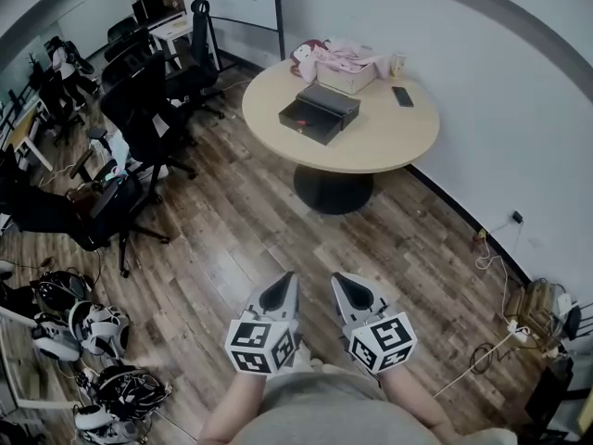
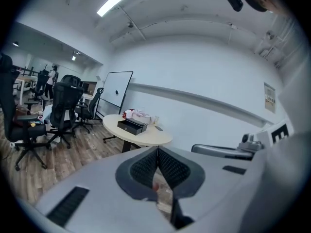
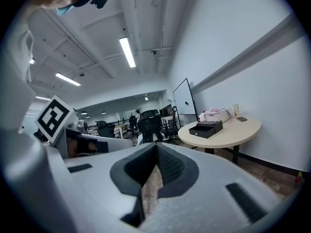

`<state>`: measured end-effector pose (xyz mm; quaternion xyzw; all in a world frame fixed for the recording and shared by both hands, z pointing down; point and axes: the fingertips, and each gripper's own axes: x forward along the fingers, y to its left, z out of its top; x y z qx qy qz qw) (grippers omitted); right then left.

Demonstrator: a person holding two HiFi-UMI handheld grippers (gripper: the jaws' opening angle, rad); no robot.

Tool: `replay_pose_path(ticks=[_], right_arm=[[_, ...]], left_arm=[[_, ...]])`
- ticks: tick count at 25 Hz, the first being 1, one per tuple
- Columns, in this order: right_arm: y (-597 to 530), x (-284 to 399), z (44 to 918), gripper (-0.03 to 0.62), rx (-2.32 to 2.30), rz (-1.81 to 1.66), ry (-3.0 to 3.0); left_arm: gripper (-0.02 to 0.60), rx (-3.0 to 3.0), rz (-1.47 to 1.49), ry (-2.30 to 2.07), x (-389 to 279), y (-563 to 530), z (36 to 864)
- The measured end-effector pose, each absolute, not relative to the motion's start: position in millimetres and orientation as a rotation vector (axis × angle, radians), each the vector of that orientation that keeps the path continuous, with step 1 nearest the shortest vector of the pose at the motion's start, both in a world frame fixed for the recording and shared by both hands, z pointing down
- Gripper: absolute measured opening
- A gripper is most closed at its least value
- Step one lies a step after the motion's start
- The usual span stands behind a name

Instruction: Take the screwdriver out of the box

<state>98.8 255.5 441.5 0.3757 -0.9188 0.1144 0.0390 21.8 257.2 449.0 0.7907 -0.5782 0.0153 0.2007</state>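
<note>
Screwdriver is too small to make out from this far off; only the box shows. Nearest, at 6 o'clock in the head view, the person holds both tools side by side over the wooden floor [image 1: 232, 239]. The left hand-held gripper [image 1: 289, 278] has its jaws pressed together with nothing between them. The right hand-held gripper [image 1: 337, 278] likewise has its tips meeting on nothing. Both point roughly level toward 12 o'clock. Farther out, at 10 o'clock, black office chairs [image 1: 139, 109] stand in a cluster. Between 12 and 1 o'clock stands the round tabletop [image 1: 389, 142] on a dark pedestal, well apart from both grippers. The black box [image 1: 318, 114] sits on it, toward the 9 o'clock side of the top. Beyond the box, at the far 12 o'clock edge, lies a pale carton with pink cloth [image 1: 343, 63]. A dark phone [image 1: 402, 96] lies at 2 o'clock on the top, apart from the box.
</note>
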Motion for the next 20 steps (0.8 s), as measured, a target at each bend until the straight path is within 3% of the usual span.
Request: replay_pose_path(ticks=[20], right_arm=[[104, 46, 440, 0.000, 1.244, 0.345, -2.742]], left_arm=[[0.005, 2.250, 0.073, -1.495, -31, 108, 454]])
